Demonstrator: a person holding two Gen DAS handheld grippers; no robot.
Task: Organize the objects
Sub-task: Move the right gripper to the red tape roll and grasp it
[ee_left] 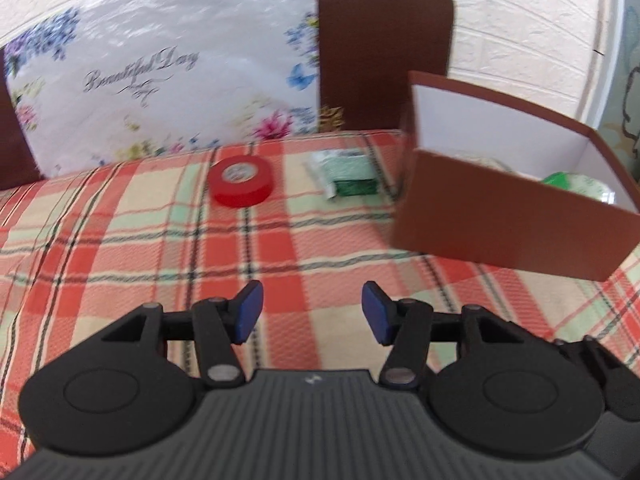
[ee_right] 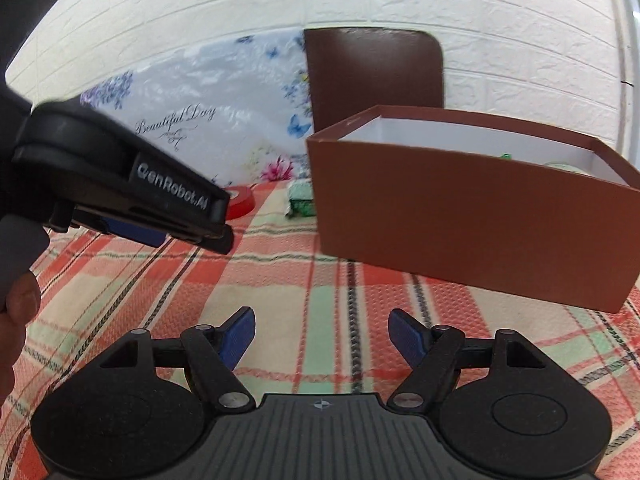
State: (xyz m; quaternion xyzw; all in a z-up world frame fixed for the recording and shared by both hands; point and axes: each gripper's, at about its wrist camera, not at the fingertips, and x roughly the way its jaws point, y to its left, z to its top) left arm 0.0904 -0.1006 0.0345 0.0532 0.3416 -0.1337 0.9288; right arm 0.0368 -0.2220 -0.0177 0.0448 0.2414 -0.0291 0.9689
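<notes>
Left gripper (ee_left: 312, 312) and right gripper (ee_right: 322, 338) hover empty, jaws apart. Red tape roll (ee_left: 241, 181) lies on the plaid cloth (ee_left: 160, 248), left of the brown cardboard box (ee_left: 512, 228); best straddle it squarely.

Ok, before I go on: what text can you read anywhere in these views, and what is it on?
"Beautiful Day": script on the floral sheet propped against the wall, readable in both views.
"GenRobot.AI": on the side of the left gripper, seen from the right wrist.
Green packet: any print is too blurred to read.
Red tape: marks on the core are too blurred to read.
Box: no text visible.
</notes>
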